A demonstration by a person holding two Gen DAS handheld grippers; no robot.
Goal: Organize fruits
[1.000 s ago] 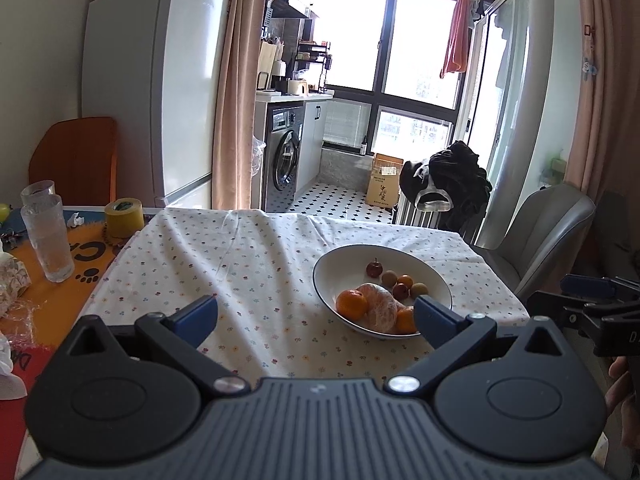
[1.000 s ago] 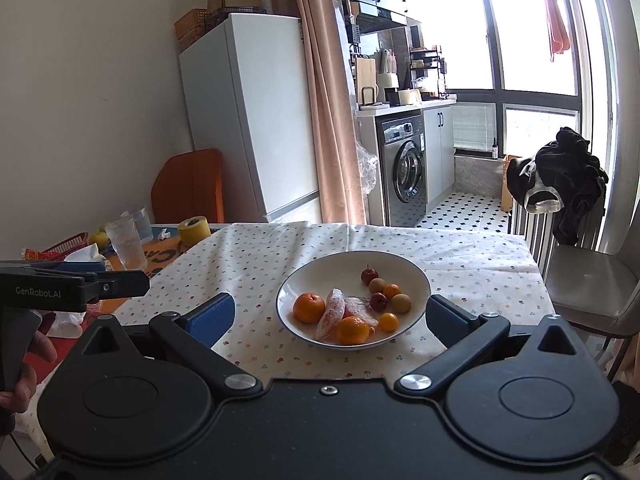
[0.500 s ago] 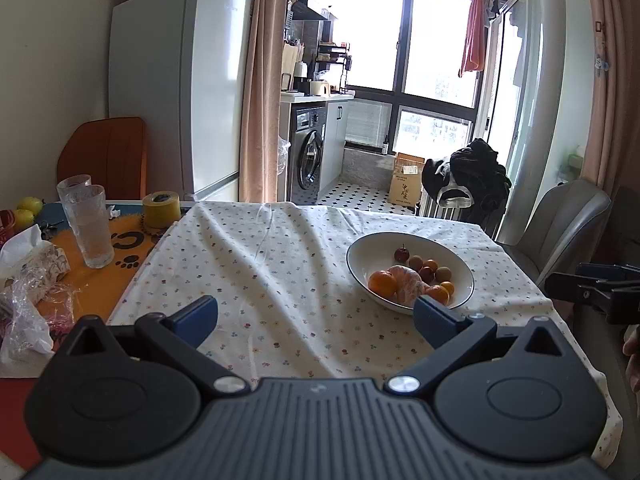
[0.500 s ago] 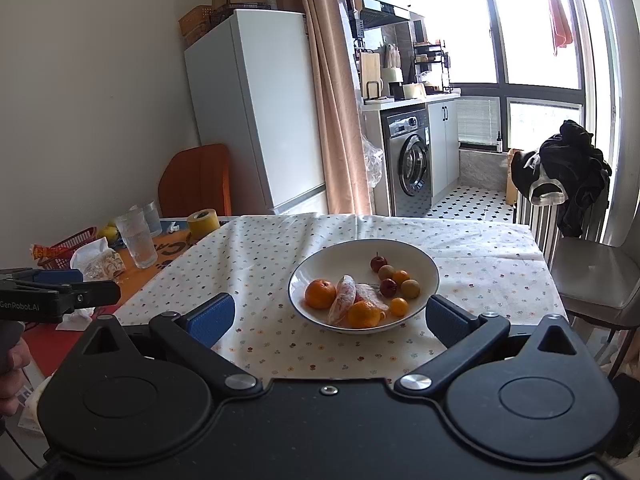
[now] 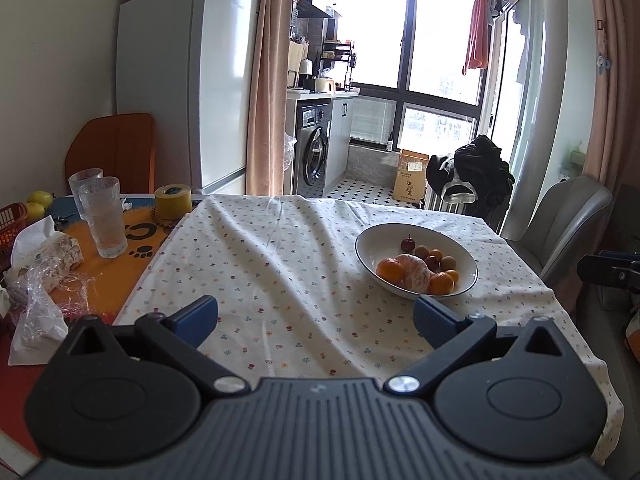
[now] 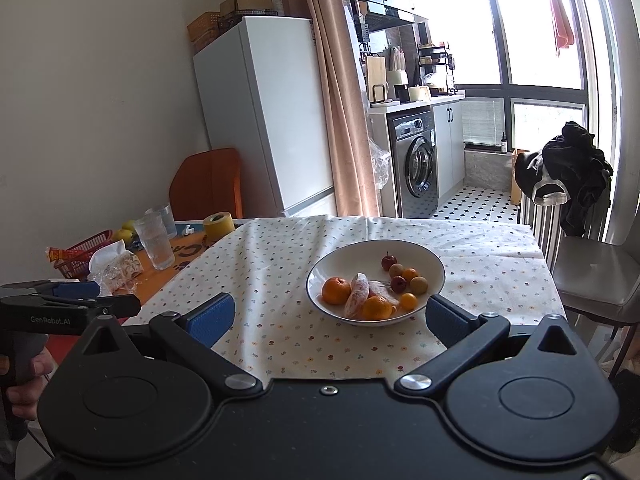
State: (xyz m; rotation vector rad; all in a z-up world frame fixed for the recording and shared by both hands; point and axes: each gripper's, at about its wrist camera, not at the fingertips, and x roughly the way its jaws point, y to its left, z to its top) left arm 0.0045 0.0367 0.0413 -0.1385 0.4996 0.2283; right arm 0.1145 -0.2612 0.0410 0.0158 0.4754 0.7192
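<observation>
Here, both hand-held grippers are wide apart and hold nothing. The white bowl [image 6: 376, 280] of fruits [image 6: 370, 296] sits on the surface just ahead of the right hand-held gripper [image 6: 329, 318], and ahead-right of the left hand-held gripper [image 5: 316, 318].

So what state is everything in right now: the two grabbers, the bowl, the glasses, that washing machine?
Left gripper: fingers open, empty.
Right gripper: fingers open, empty.
Bowl: upright, holding fruit.
Peeled orange: skin off, in the bowl.
Glasses: upright, look empty.
Washing machine: door shut.
</observation>
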